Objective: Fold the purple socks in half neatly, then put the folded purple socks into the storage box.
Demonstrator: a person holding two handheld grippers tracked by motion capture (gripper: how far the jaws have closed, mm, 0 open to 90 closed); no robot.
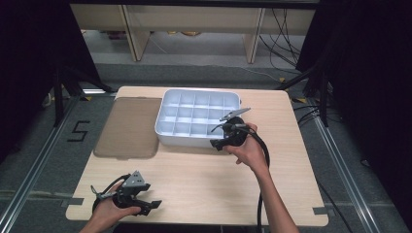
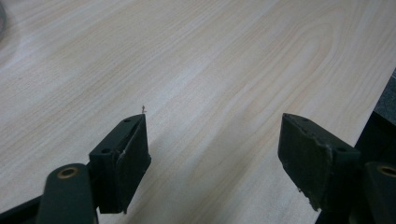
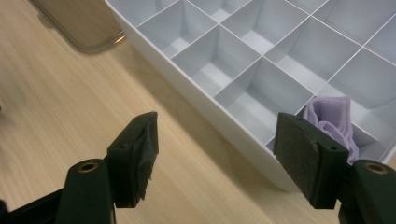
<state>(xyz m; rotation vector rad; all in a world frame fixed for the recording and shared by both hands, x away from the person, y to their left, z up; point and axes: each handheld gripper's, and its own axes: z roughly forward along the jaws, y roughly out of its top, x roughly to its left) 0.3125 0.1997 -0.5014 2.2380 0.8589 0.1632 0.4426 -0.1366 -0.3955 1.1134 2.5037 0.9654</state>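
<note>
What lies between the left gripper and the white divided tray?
Only bare wooden table lies between the left gripper and the white tray, as the high view shows. The brown lid sits off to the tray's left.

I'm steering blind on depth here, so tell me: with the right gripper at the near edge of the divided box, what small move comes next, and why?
Probably ease the right gripper forward over the white divided box wall toward the purple cloth. Its jaws stand open and empty, straddling the near wall, and the cloth sits folded in a near-row compartment just beyond the jaw at the view's right. The left gripper rests open over the bare table.

Brown lid beside tray
</note>
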